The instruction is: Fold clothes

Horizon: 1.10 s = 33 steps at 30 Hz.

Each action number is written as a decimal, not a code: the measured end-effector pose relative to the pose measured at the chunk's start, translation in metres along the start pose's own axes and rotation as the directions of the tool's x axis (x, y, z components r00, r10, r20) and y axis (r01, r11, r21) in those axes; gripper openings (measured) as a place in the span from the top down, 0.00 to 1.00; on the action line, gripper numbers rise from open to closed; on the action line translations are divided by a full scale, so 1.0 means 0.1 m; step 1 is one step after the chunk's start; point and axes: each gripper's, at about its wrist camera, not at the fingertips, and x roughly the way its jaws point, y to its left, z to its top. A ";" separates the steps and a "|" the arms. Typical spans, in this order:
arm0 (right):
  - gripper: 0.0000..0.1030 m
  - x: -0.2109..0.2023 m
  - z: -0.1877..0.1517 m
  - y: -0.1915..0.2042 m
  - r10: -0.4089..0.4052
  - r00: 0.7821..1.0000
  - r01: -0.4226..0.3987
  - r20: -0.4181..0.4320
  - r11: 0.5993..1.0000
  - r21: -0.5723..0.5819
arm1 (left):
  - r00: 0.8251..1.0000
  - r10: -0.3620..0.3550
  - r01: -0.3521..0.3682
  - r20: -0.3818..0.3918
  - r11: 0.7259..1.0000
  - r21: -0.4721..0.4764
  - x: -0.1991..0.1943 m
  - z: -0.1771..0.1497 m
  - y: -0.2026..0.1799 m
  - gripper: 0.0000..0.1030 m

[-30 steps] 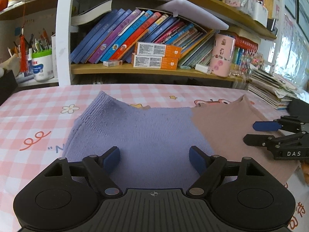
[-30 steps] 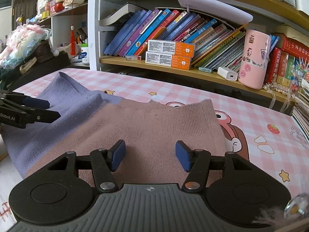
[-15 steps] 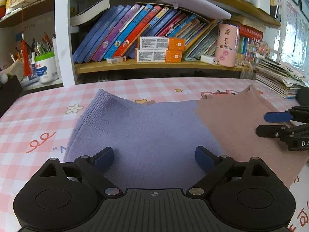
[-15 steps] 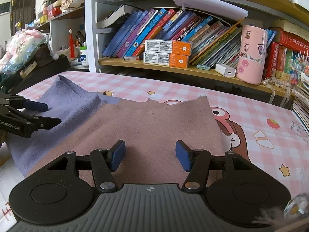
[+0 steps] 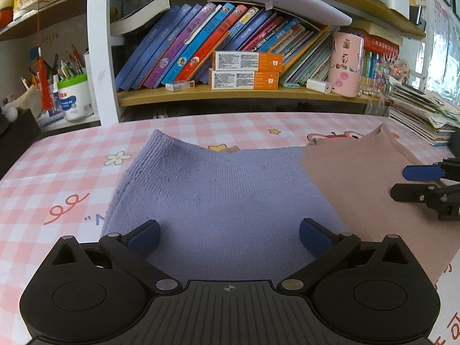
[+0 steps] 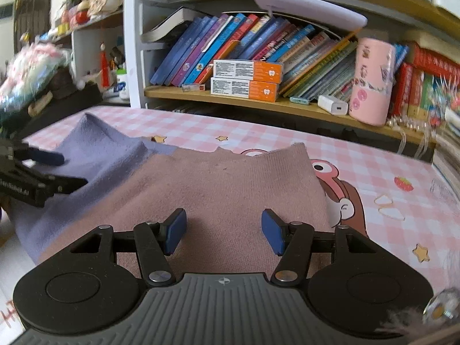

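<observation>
Knit garment (image 5: 230,189), half purple, half dusty pink, lies flat on the pink checked tablecloth (image 5: 66,178); left gripper (image 5: 228,234) over the purple half, jaws opening wide, nothing pinched; right gripper (image 6: 223,231) over the pink half, fingers parted, gripping nothing; behind, a bookshelf (image 5: 244,93) with 2 orange boxes (image 5: 245,70).

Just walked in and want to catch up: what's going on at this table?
A person is folding a two-tone knit garment, purple on one half and dusty pink on the other, that lies flat on a pink checked tablecloth. Each hand holds a two-finger gripper. The left gripper hangs over the purple half, its jaws opening with nothing between them. The right gripper hangs over the pink half, jaws apart, gripping nothing. Neither holds the cloth.
</observation>
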 end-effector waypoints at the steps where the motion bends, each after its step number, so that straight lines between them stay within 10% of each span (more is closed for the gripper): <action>1: 0.47 0.00 0.00 -0.05 0.012 1.000 -0.012 0.002 1.000 0.028 | 1.000 -0.004 0.004 0.000 1.000 -0.001 0.00 0.00 0.00 0.00; 10: 0.46 -0.01 0.00 -0.05 0.019 1.000 -0.019 -0.003 0.999 0.046 | 0.989 0.142 -0.143 0.033 0.989 0.038 -0.11 0.32 0.15 0.02; 19: 0.45 -0.01 0.00 -0.04 0.016 1.000 -0.016 -0.005 0.999 0.039 | 0.988 0.154 -0.155 -0.021 0.987 -0.045 0.22 0.45 0.43 0.94; 27: 0.45 0.00 0.00 -0.04 0.016 1.000 -0.015 -0.007 0.999 0.039 | 0.990 0.139 -0.143 -0.035 0.975 -0.170 0.27 0.40 0.64 0.85; 33: 0.45 0.00 0.00 -0.02 0.011 1.000 -0.011 -0.008 0.999 0.033 | 0.979 0.120 -0.098 0.167 0.986 -0.135 -0.19 0.42 0.38 0.85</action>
